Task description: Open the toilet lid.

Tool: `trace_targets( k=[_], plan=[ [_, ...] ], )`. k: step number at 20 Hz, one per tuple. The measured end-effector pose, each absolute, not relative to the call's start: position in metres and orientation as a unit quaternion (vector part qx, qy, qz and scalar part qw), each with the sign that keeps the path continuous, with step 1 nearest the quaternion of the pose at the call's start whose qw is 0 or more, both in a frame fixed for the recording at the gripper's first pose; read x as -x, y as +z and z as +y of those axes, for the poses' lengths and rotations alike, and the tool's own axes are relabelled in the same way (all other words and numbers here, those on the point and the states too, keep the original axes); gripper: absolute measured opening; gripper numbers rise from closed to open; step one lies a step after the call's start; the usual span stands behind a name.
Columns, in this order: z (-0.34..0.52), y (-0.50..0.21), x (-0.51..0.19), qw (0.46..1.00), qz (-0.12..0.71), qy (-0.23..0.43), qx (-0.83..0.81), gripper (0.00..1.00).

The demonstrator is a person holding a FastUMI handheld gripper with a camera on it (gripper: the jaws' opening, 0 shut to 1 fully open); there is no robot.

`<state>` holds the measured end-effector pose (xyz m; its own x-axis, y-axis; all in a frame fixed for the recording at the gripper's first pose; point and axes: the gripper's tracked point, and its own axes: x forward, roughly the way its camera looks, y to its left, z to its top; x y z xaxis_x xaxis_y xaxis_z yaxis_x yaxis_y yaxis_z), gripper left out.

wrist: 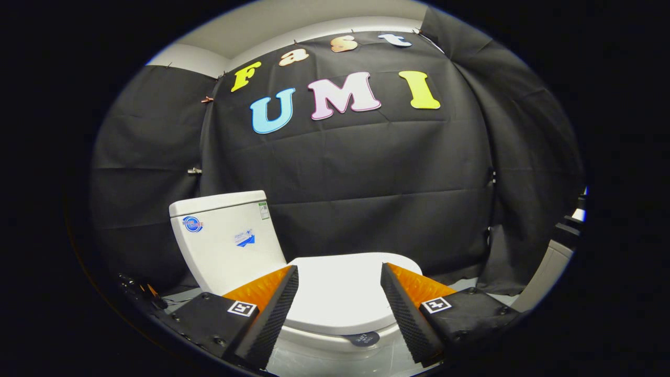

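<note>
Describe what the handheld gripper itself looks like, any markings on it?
The gripper has two wedge-shaped fingers with ribbed, textured inner faces. Each sits on a black block body with visible screws, and each block carries a square black-and-white fiducial marker on top.

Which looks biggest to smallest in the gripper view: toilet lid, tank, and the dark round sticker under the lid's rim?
1. Toilet lid, seen between the open tool's fingers; nearer, so only apparent.
2. Tank, close behind.
3. Round sticker, clearly smallest.

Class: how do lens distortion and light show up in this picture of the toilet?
Gripper view: fisheye bends the cloth wall and tank; the closed lid is bright but not glared; the open gripper fingers stay sharp.
</note>
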<state>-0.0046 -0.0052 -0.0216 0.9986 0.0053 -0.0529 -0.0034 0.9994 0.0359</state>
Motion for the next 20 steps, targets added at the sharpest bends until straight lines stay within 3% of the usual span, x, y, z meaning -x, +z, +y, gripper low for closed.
trace_targets(
  k=[20],
  plan=[
    [-0.074,-0.158,0.022,0.974,0.176,-0.077,-0.122,0.99]
  ],
)
